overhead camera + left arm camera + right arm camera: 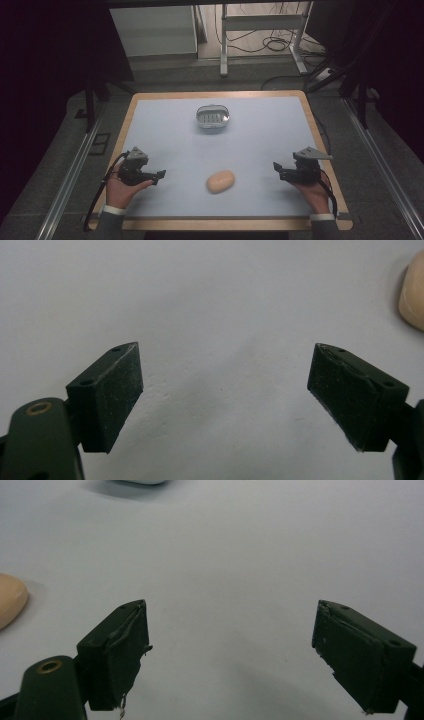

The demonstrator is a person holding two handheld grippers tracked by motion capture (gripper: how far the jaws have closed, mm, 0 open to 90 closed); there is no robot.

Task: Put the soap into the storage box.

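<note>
The pale blue table (260, 150) is carrying two items: a tan, oval soap bar (220, 181) lying near the front edge, roughly midway between the two hands, and a white soap dish (213, 117) sitting well apart from it toward the far side. The left gripper (161, 175) is being held at the front left, pointing toward the soap bar but not touching it; in the left gripper view its jaws are standing spread, with bare table between the black pads (111, 397) and the soap bar (413, 290) showing at the upper right edge. The right gripper (276, 167) is being held at the front right, aimed inward, also clear of the bar. In the right gripper view its jaws are standing wide apart with nothing between the pads (120, 652); the soap bar (11, 605) is lying at the left edge, and the rim of the dish (142, 482) is showing at the top.
</note>
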